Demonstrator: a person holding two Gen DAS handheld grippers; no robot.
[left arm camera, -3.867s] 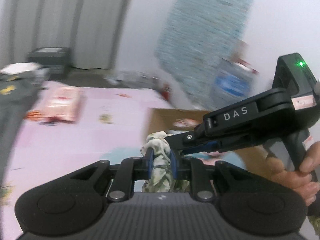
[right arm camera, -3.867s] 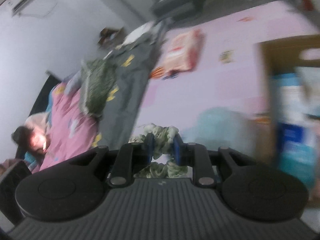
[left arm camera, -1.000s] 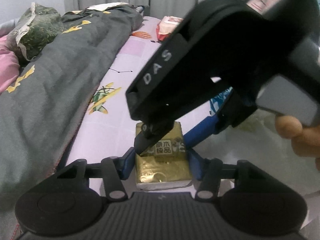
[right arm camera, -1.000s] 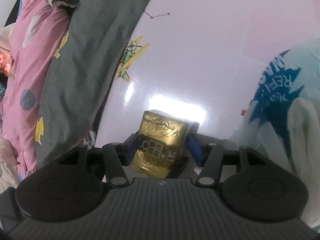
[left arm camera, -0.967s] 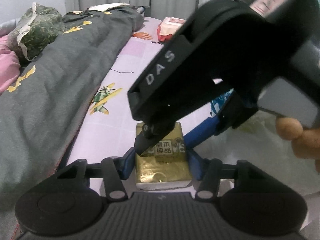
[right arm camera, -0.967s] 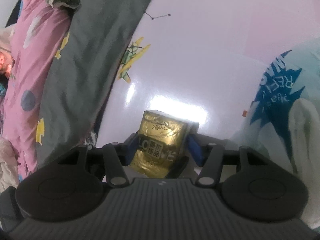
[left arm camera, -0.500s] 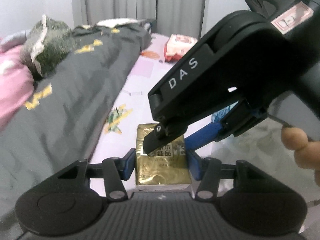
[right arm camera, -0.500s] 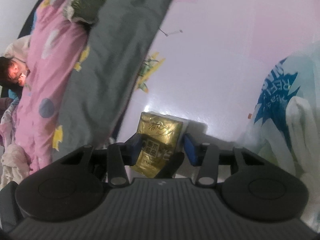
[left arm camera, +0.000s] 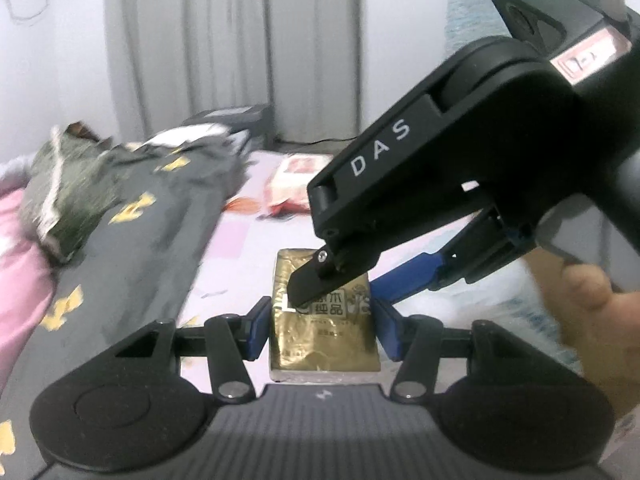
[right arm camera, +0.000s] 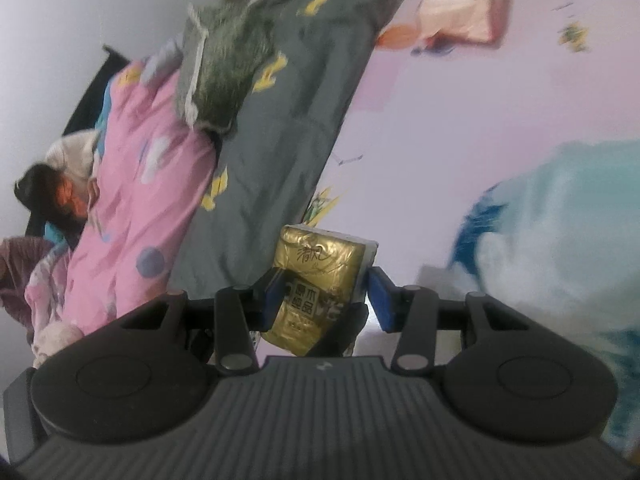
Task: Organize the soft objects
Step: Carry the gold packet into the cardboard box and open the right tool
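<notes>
A gold tissue pack [left arm camera: 324,332] sits between the blue pads of my left gripper [left arm camera: 322,330], which is shut on it and holds it above the pink sheet [left arm camera: 236,240]. My right gripper [right arm camera: 326,296] also closes on the same gold pack [right arm camera: 320,276] from the other side. Its black body with the DAS lettering [left arm camera: 460,184] crosses the left wrist view, one finger lying over the pack's top. The pack is lifted off the bed in both views.
A grey blanket [right arm camera: 280,128] with yellow shapes and a pink quilt [right arm camera: 140,184] lie at the left. A green patterned cushion [right arm camera: 228,68] rests on them. A pink wipes pack [right arm camera: 464,8] lies far up the bed. A teal and white bag [right arm camera: 560,216] lies at the right.
Both grippers have lifted the gold pack up off the sheet and tilted upward. The curtain and wall now fill the top of the left wrist view.
</notes>
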